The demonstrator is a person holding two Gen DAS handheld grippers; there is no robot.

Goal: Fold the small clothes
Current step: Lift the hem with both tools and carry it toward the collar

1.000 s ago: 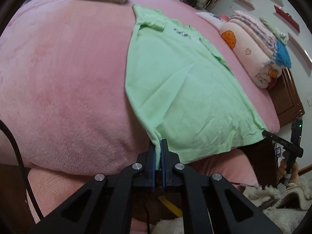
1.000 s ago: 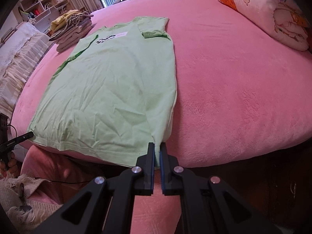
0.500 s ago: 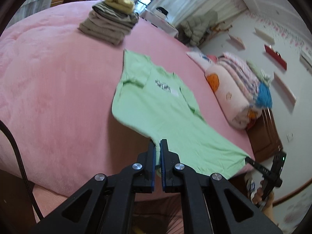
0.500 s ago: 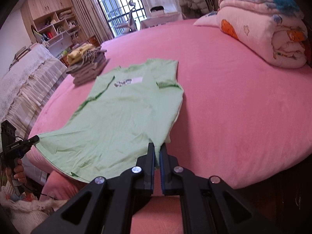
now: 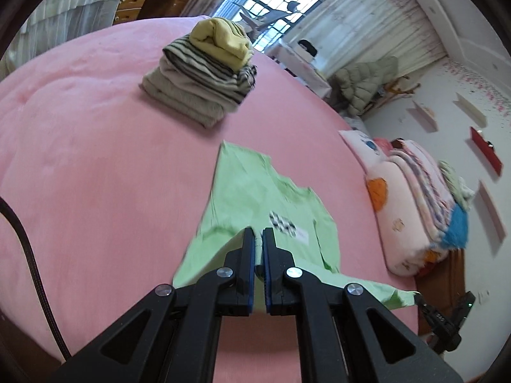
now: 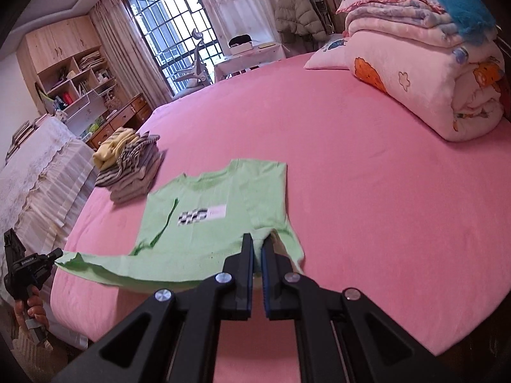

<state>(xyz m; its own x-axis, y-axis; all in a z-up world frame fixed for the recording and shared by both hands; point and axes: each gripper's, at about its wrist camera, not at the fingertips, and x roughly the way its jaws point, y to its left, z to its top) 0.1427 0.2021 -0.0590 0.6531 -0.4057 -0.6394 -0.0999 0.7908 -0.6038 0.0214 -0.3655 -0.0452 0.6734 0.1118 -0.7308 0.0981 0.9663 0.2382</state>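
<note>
Both grippers, your left gripper [image 5: 258,239] and right gripper [image 6: 258,245], are clamped on the hem corners of the green shirt [image 6: 217,220], which hangs lifted over the pink bed [image 6: 351,191], collar end lying flat. Uneven hands would skew the fold; a thin pinch could slip and drop a corner.

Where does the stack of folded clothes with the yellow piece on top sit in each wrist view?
Left wrist: stack of folded clothes upper centre-left, beyond the green shirt.
Right wrist: stack at middle left, left of the shirt.
Shared landmark: the checkered print on the shirt's chest.
</note>
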